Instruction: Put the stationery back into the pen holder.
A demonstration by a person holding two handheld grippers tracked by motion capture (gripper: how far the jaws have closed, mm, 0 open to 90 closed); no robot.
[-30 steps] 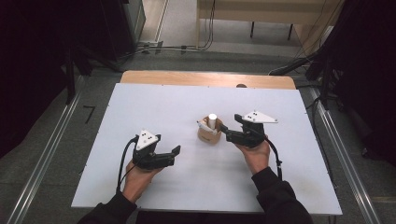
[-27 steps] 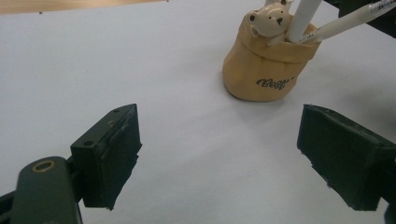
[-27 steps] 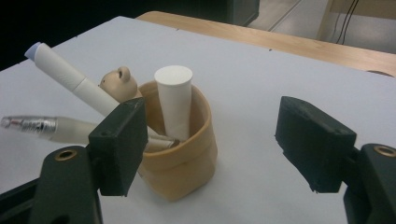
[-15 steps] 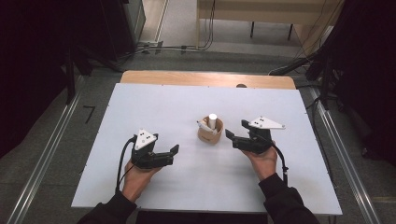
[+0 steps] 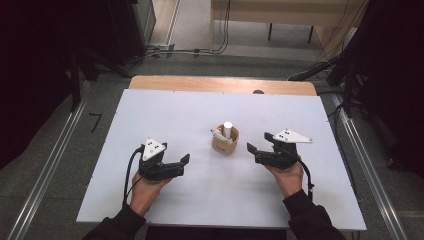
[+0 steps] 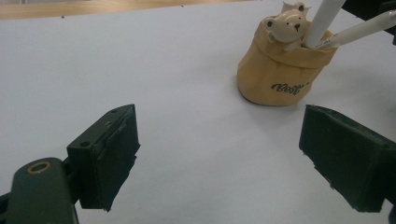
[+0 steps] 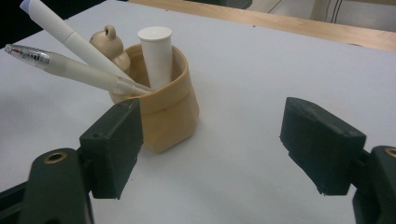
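Pen cup: little tan holder (image 5: 225, 140) with a bear figure (image 6: 285, 27) on its rim, sitting upright mid-counter, between the two grippers but touching neither.
What's in it: two white pens (image 7: 74, 39) leaning out over the rim, plus a stubby white tube (image 7: 156, 51) standing straight up.
Counter: white top (image 5: 200, 115), wood strip along the far edge.
Right gripper: right gripper (image 5: 259, 150) is held level, just beside the cup on its right, fingers (image 7: 114, 140) spread wide and pointing at it. They've just been opening, nothing between them. In the right gripper view the cup sits ahead of the left-hand finger, a bit off centre, not inside the gap.
Left gripper: left gripper (image 5: 177, 166) rests low at the cup's near left, a bit farther off. Fingers (image 6: 109, 149) spread too, only bare counter between them. In the left gripper view the cup is up ahead toward the right-hand finger, clearly apart.
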